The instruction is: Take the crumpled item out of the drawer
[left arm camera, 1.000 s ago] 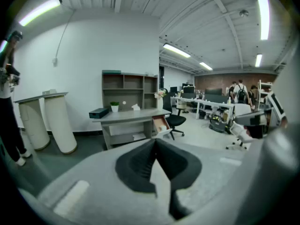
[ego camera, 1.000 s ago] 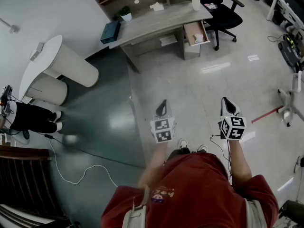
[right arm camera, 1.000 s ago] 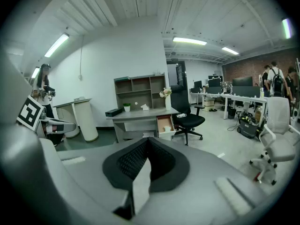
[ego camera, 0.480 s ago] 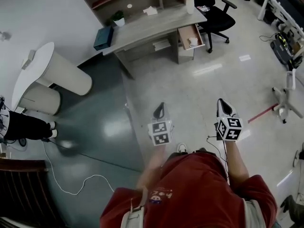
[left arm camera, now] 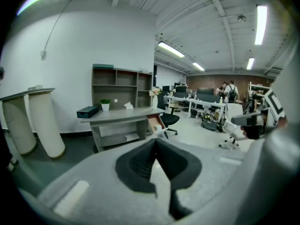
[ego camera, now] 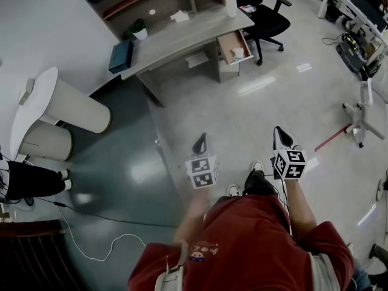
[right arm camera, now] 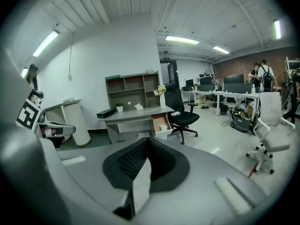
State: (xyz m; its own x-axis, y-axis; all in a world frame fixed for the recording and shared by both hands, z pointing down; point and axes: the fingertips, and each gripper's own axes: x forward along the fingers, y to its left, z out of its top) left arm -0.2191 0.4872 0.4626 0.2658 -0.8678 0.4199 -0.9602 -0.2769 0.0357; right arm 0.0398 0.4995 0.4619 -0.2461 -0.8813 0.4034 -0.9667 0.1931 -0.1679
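Grey desk (ego camera: 182, 39) with open drawer (ego camera: 226, 41), bearing teal box (ego camera: 120, 56), potted plant (ego camera: 139, 29), flower vase (ego camera: 230, 3)

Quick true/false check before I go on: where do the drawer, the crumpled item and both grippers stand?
1. The drawer of the desk is open. True.
2. The right gripper holds the crumpled item. False: the item lies in the drawer, and that gripper's jaws are together on nothing.
3. The left gripper has its jaws spread wide. False: they are together, with nothing between them.
4. A black office chair stands by the desk's drawer end. True.
5. Both grippers are at the drawer. False: a stretch of floor lies between them and the desk.
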